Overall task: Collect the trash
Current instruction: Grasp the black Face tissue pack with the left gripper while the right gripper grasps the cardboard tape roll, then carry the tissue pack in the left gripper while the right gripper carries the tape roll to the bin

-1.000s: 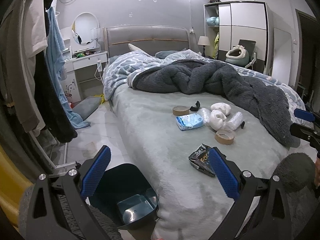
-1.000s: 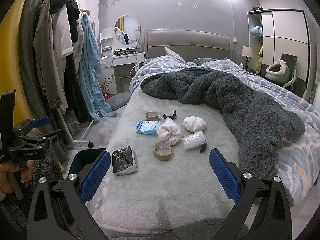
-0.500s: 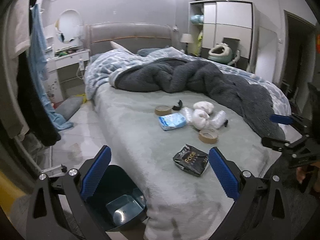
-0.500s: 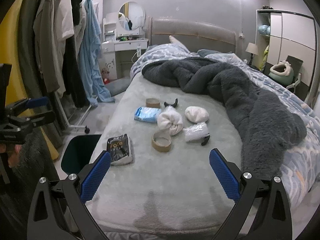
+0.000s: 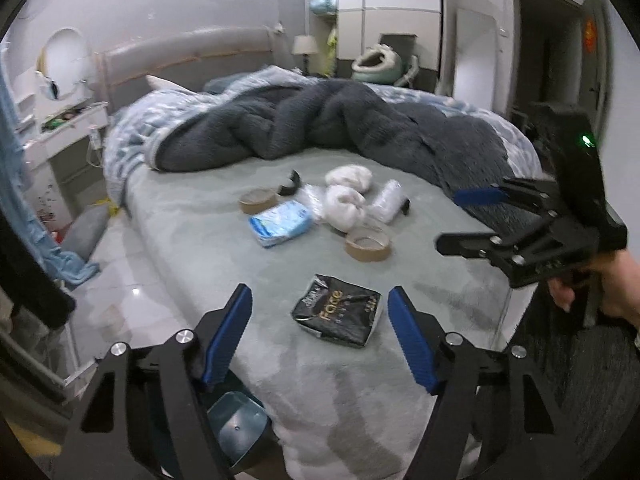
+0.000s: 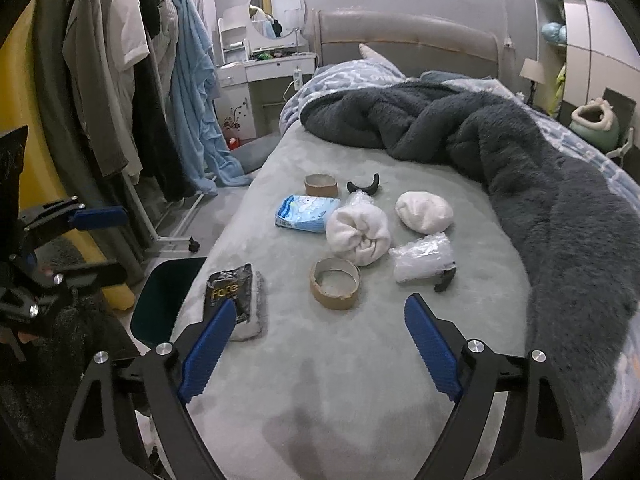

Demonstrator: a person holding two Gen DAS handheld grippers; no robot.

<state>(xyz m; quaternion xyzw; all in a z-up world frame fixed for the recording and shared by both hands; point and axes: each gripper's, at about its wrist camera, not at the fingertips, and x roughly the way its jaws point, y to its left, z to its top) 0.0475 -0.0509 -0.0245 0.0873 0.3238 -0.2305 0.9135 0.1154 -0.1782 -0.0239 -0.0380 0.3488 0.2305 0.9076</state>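
Evidently nothing is collected yet: the bin [image 5: 236,424] at lower left shows only its bare bottom, while the black packet [image 5: 338,316], tape rolls, blue pack and white wads lie mid-frame on the bed [image 5: 192,240]. Your left gripper [image 5: 318,336] hovers spread, straddling the packet; your right gripper [image 6: 316,350], lower centre, hangs equally spread, empty

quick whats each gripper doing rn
left gripper: open, holding nothing, black Face packet ahead between its fingers
right gripper: open, holding nothing
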